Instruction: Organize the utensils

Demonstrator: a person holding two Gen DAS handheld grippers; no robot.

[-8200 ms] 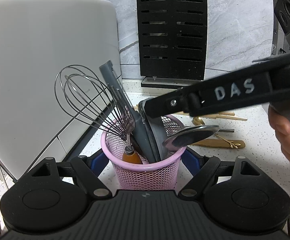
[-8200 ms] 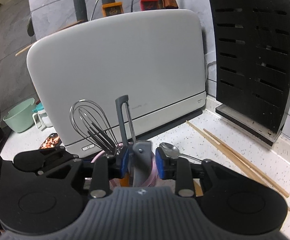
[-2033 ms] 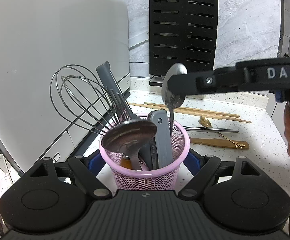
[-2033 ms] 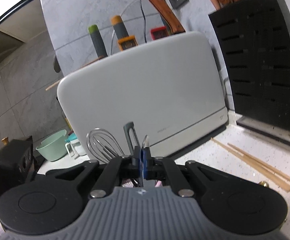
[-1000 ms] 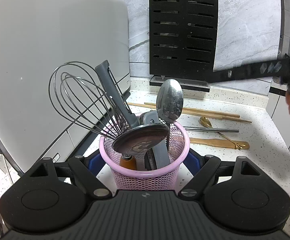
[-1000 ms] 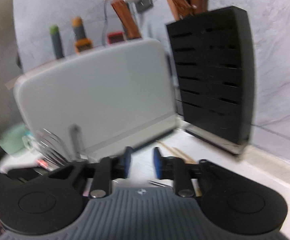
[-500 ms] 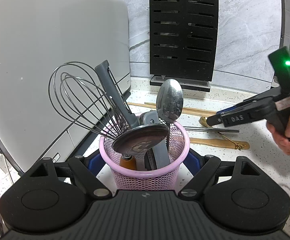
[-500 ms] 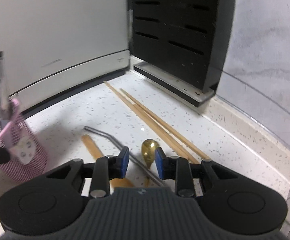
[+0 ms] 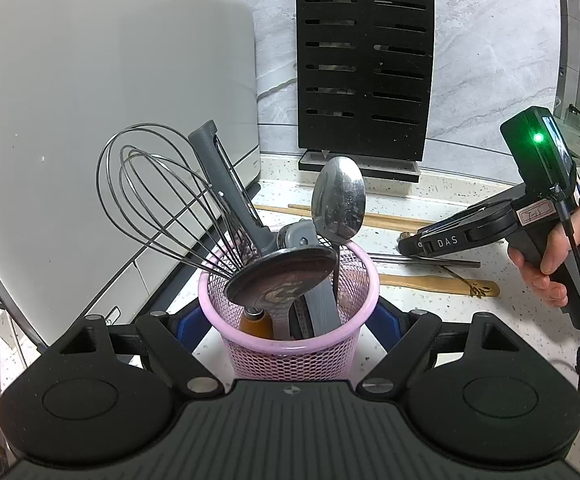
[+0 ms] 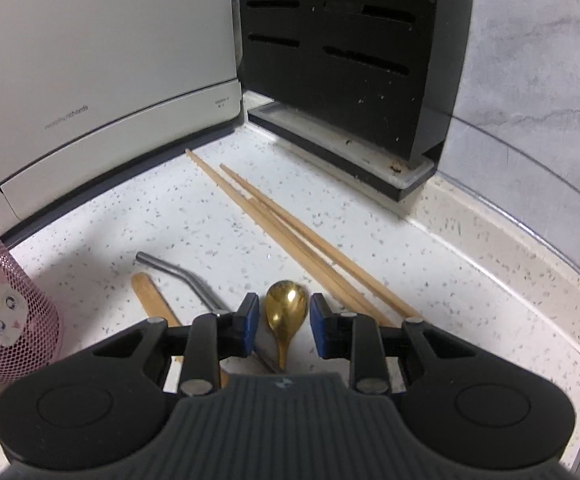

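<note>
1. Left gripper point(image 9: 290, 332): its blue-padded fingers point(image 9: 188, 330) clasp the pink mesh utensil cup point(image 9: 290, 350) from both sides; the cup stands upright on the white speckled table point(image 10: 218, 236).
2. Contents of the cup: a wire whisk point(image 9: 162, 204) leaning left, a grey-handled peeler point(image 9: 226, 188), a dark round ladle bowl point(image 9: 282, 278) lying across the rim, and a polished steel spoon point(image 9: 338, 202) standing bowl-up.
3. Right gripper point(image 10: 284, 328): held in a person's hand point(image 9: 561, 260), it points down at the table with the fingers narrowly parted and nothing between the pads. In the right wrist view the bowl of a small gold-coloured spoon point(image 10: 288, 308) shows in the gap between the blue pads point(image 10: 250, 320), lying flat on the table with its handle running back under the gripper.
4. Loose utensils on the table: a pair of wooden chopsticks point(image 10: 290, 232) lies diagonally just right of the gold spoon; a bent steel drinking straw point(image 10: 182, 274) and a flat wooden utensil point(image 10: 152, 292) lie just to its left.
5. Background: a large white appliance point(image 9: 90, 100) stands left of the cup, and a black slotted knife block point(image 9: 363, 68) stands against the grey marbled wall point(image 9: 497, 60).
6. The pink cup appears at the left edge of the right wrist view, well apart from the gold spoon.
</note>
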